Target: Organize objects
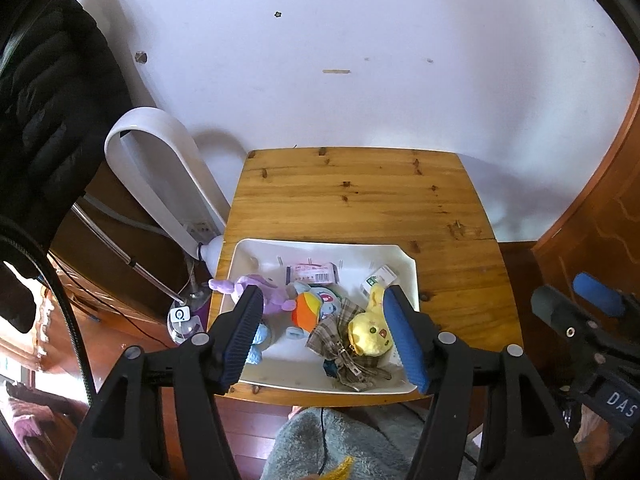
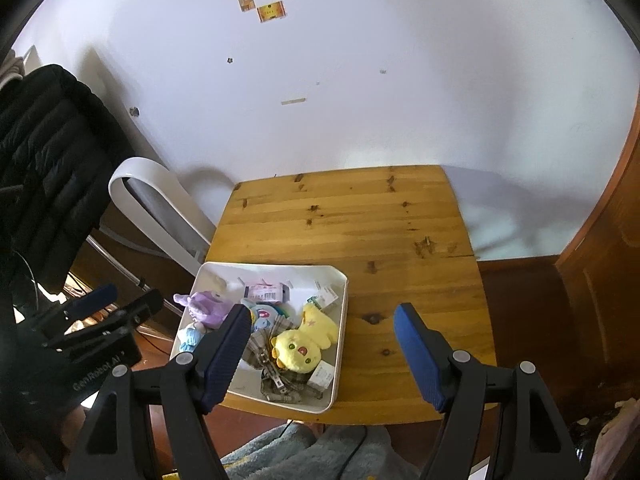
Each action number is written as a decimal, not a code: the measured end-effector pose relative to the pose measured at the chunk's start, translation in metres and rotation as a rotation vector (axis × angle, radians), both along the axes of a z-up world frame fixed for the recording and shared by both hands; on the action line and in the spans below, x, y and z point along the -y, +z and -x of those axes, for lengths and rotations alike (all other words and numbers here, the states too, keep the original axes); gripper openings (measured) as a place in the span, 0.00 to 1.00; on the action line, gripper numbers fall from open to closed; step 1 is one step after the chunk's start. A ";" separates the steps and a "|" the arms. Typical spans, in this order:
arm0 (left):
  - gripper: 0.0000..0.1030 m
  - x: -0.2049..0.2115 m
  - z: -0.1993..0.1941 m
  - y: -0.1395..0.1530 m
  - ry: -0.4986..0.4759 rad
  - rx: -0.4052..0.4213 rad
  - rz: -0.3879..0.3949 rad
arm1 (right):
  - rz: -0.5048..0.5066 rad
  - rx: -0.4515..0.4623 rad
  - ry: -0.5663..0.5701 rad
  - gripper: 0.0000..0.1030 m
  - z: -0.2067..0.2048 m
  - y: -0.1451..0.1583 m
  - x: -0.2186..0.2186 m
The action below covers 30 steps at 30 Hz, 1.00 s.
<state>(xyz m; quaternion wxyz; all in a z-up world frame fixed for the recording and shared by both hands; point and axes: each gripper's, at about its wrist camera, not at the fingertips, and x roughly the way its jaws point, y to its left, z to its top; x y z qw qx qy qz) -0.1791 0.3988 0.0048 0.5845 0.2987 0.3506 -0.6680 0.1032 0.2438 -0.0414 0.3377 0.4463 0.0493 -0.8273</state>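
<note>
White rectangular plastic tray (image 1: 404,264) sits at the near left part of the wooden surface (image 1: 360,204), full of small things: yellow plush chick (image 1: 370,334), purple plush toy (image 1: 260,288), orange-and-blue plush (image 1: 308,310), plaid fabric pouch with zipper (image 1: 344,360), pink packet (image 1: 314,273), small white box with green label (image 1: 378,278). Left gripper (image 1: 324,332) hovers over the tray's near half, the orange plush and chick framed between its blue pads (image 1: 404,340); contact cannot be told.

Right wrist view adds the bare wood right of the tray and another small white box (image 2: 321,374) at the near right corner, beside the chick (image 2: 298,350). Right gripper (image 2: 324,350) hangs over the tray's right edge (image 2: 344,300).

Both grippers spread wide, released, grasping nothing. Black jacket (image 2: 48,152) and white looped fan (image 2: 160,216) stand left of the surface.
</note>
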 end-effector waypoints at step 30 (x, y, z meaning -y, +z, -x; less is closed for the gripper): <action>0.65 -0.002 0.008 -0.003 0.006 0.013 -0.006 | 0.000 -0.005 -0.011 0.77 0.006 -0.002 -0.005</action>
